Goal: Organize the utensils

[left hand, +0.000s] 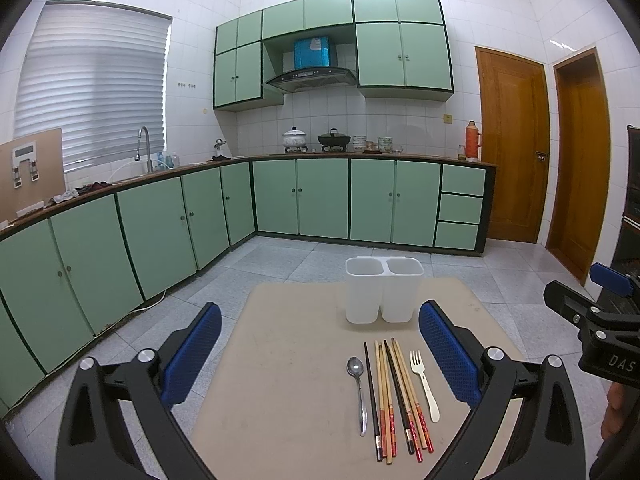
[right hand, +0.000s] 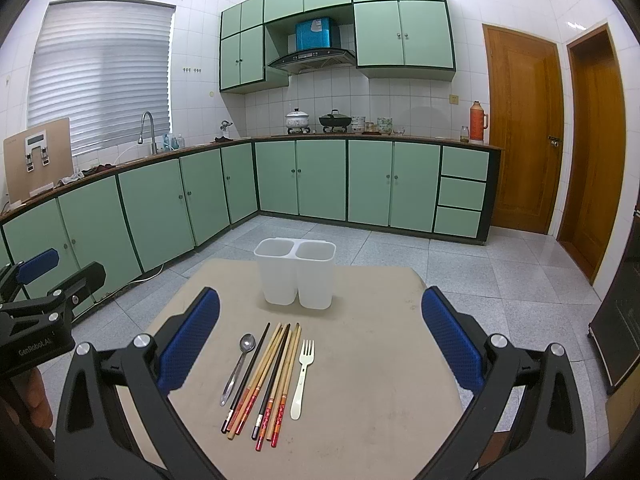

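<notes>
- Left gripper (left hand: 320, 354): jaws spread wide, blue pads at the lower left and lower right of the left wrist view; nothing between them, held above the table (left hand: 280, 400).
- Right gripper (right hand: 320, 344): jaws likewise wide apart, nothing gripped, above the same table (right hand: 380, 360).
- Holder (left hand: 383, 290): white, two compartments side by side, upright at the far side of the table, centre of the frame; both compartments appear bare inside. In the right wrist view the holder (right hand: 296, 272) stands just left of centre.
- Spoon (left hand: 358, 392): metal, flat on the table, leftmost in the row, bowl end toward the holder.
- Chopsticks (left hand: 396, 400): a bundle of black and wooden sticks, touching and partly crossed, just right of the spoon.
- Fork (left hand: 424, 384): cream plastic, rightmost, tines toward the holder, just beside the chopsticks.
- The row lies in the lower centre, near the holder but apart from it.
- Right wrist view confirms the order: spoon (right hand: 240, 364), chopsticks (right hand: 266, 380), fork (right hand: 303, 376).
</notes>
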Tool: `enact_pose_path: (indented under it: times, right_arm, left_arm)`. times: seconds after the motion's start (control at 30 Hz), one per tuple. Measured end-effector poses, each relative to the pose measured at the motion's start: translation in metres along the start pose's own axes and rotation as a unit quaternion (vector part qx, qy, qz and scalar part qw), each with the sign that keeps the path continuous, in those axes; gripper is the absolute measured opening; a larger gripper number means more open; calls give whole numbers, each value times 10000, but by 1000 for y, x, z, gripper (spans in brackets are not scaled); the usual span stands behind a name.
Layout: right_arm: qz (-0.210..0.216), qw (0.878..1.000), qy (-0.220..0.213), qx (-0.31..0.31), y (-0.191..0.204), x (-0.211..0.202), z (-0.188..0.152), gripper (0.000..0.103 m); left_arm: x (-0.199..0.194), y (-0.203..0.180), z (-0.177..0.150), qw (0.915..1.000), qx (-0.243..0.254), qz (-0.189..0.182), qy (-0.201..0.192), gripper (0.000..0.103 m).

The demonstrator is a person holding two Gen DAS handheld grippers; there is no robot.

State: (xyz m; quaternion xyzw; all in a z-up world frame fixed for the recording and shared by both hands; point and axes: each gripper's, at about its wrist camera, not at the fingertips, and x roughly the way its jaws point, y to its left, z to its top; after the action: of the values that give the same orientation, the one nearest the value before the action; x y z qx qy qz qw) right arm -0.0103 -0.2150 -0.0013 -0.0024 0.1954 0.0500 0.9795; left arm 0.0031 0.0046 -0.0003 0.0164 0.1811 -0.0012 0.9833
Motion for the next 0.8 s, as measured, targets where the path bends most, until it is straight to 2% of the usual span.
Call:
enact_pose_path:
  times: [0.8]
  right_arm:
    - [4,10000,15,11,2,-1,-1,98]
  left_arm:
    - [1,8,0,10000,-12,18,3,97]
